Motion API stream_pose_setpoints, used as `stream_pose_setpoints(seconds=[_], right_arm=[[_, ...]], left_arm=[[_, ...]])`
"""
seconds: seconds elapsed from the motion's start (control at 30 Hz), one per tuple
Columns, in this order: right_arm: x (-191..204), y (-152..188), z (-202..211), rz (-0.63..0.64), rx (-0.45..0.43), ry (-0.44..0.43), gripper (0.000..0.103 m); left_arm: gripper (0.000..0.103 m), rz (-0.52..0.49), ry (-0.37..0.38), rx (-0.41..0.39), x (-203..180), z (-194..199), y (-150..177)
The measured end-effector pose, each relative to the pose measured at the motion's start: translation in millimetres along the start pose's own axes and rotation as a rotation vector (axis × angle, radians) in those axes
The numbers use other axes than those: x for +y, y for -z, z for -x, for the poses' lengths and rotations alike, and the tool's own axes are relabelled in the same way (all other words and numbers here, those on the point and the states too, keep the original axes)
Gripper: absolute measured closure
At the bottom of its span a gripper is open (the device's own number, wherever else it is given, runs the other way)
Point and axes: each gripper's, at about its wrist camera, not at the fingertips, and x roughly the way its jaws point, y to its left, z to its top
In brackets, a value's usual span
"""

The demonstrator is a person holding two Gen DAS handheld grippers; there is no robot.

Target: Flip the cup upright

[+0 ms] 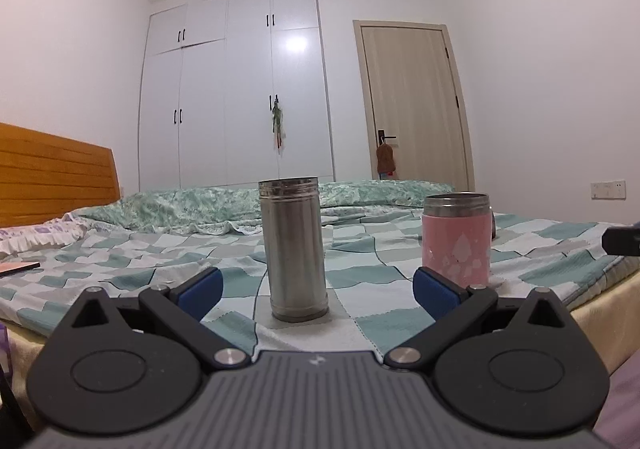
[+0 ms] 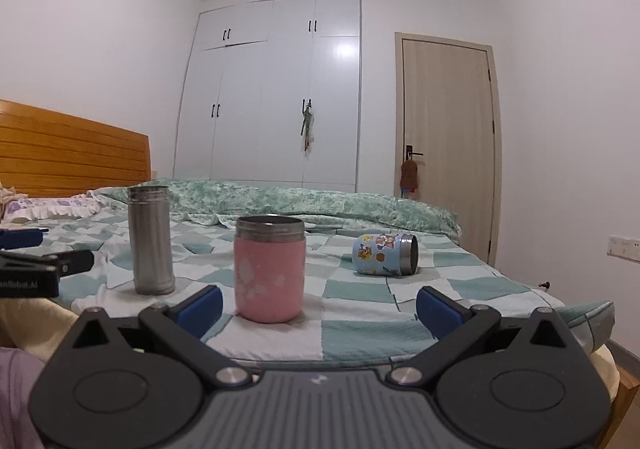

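Steel cup (image 2: 151, 241): brushed metal, dull sheen. Pink cup (image 2: 269, 269): matt coating, metal rim. Blue cup (image 2: 385, 253): glossy print. Bedsheet (image 2: 360, 313): soft woven cloth.

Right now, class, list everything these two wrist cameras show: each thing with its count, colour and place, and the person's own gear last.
Steel flask: 1, silver, upright on the bed, nearest the left gripper.
Pink cup: 1, pink with steel rim, upright, right of the flask.
Cartoon cup: 1, blue with stickers, lying on its side, far right.
Bedsheet: 1, green and white check.
Quilt: 1, green print, bunched along the far edge.
Headboard: 1, orange wood, left.
Wardrobe: 1, white, back wall.
Door: 1, beige, closed, right of wardrobe.
Left gripper: 1, black with blue pads, open.
Right gripper: 1, same, open.
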Motion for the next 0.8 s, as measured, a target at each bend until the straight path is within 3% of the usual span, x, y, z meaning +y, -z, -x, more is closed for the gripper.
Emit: stream_pose_setpoints(seconds=[0.8], right_arm=[[1.8,2.0,-0.2,-0.011,-0.005,0.004,0.000]], left_arm=[[0.000,0.015,0.011,0.001,4.2,-2.6,2.8]])
